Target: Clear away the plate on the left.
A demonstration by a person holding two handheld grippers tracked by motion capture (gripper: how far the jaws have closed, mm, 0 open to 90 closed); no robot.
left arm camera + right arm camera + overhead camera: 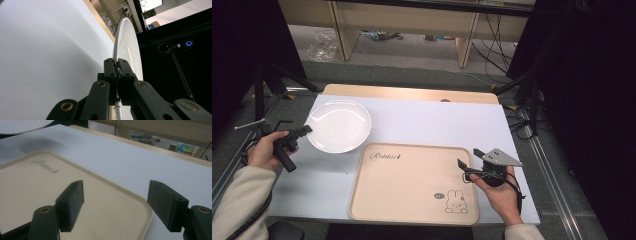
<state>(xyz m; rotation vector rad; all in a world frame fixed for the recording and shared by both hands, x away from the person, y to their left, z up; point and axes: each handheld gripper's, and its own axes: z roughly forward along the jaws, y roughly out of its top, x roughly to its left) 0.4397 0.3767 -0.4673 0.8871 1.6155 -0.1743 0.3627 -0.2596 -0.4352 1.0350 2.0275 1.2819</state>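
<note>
Left gripper view has my left gripper (117, 68) clenched on the rim of the white plate (128, 47), near the table's (422, 117) far-left corner, just beyond the beige tray (412, 182). My right gripper (116, 203) hangs released over the tray's right edge. I judge the pick done; next comes lifting the plate level onto the tray.

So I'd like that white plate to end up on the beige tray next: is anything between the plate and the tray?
Nothing visible. The left gripper is shut on the white plate's rim, and the beige tray lies right beside it, its surface bare. The right gripper hovers open over the tray's right edge.
</note>
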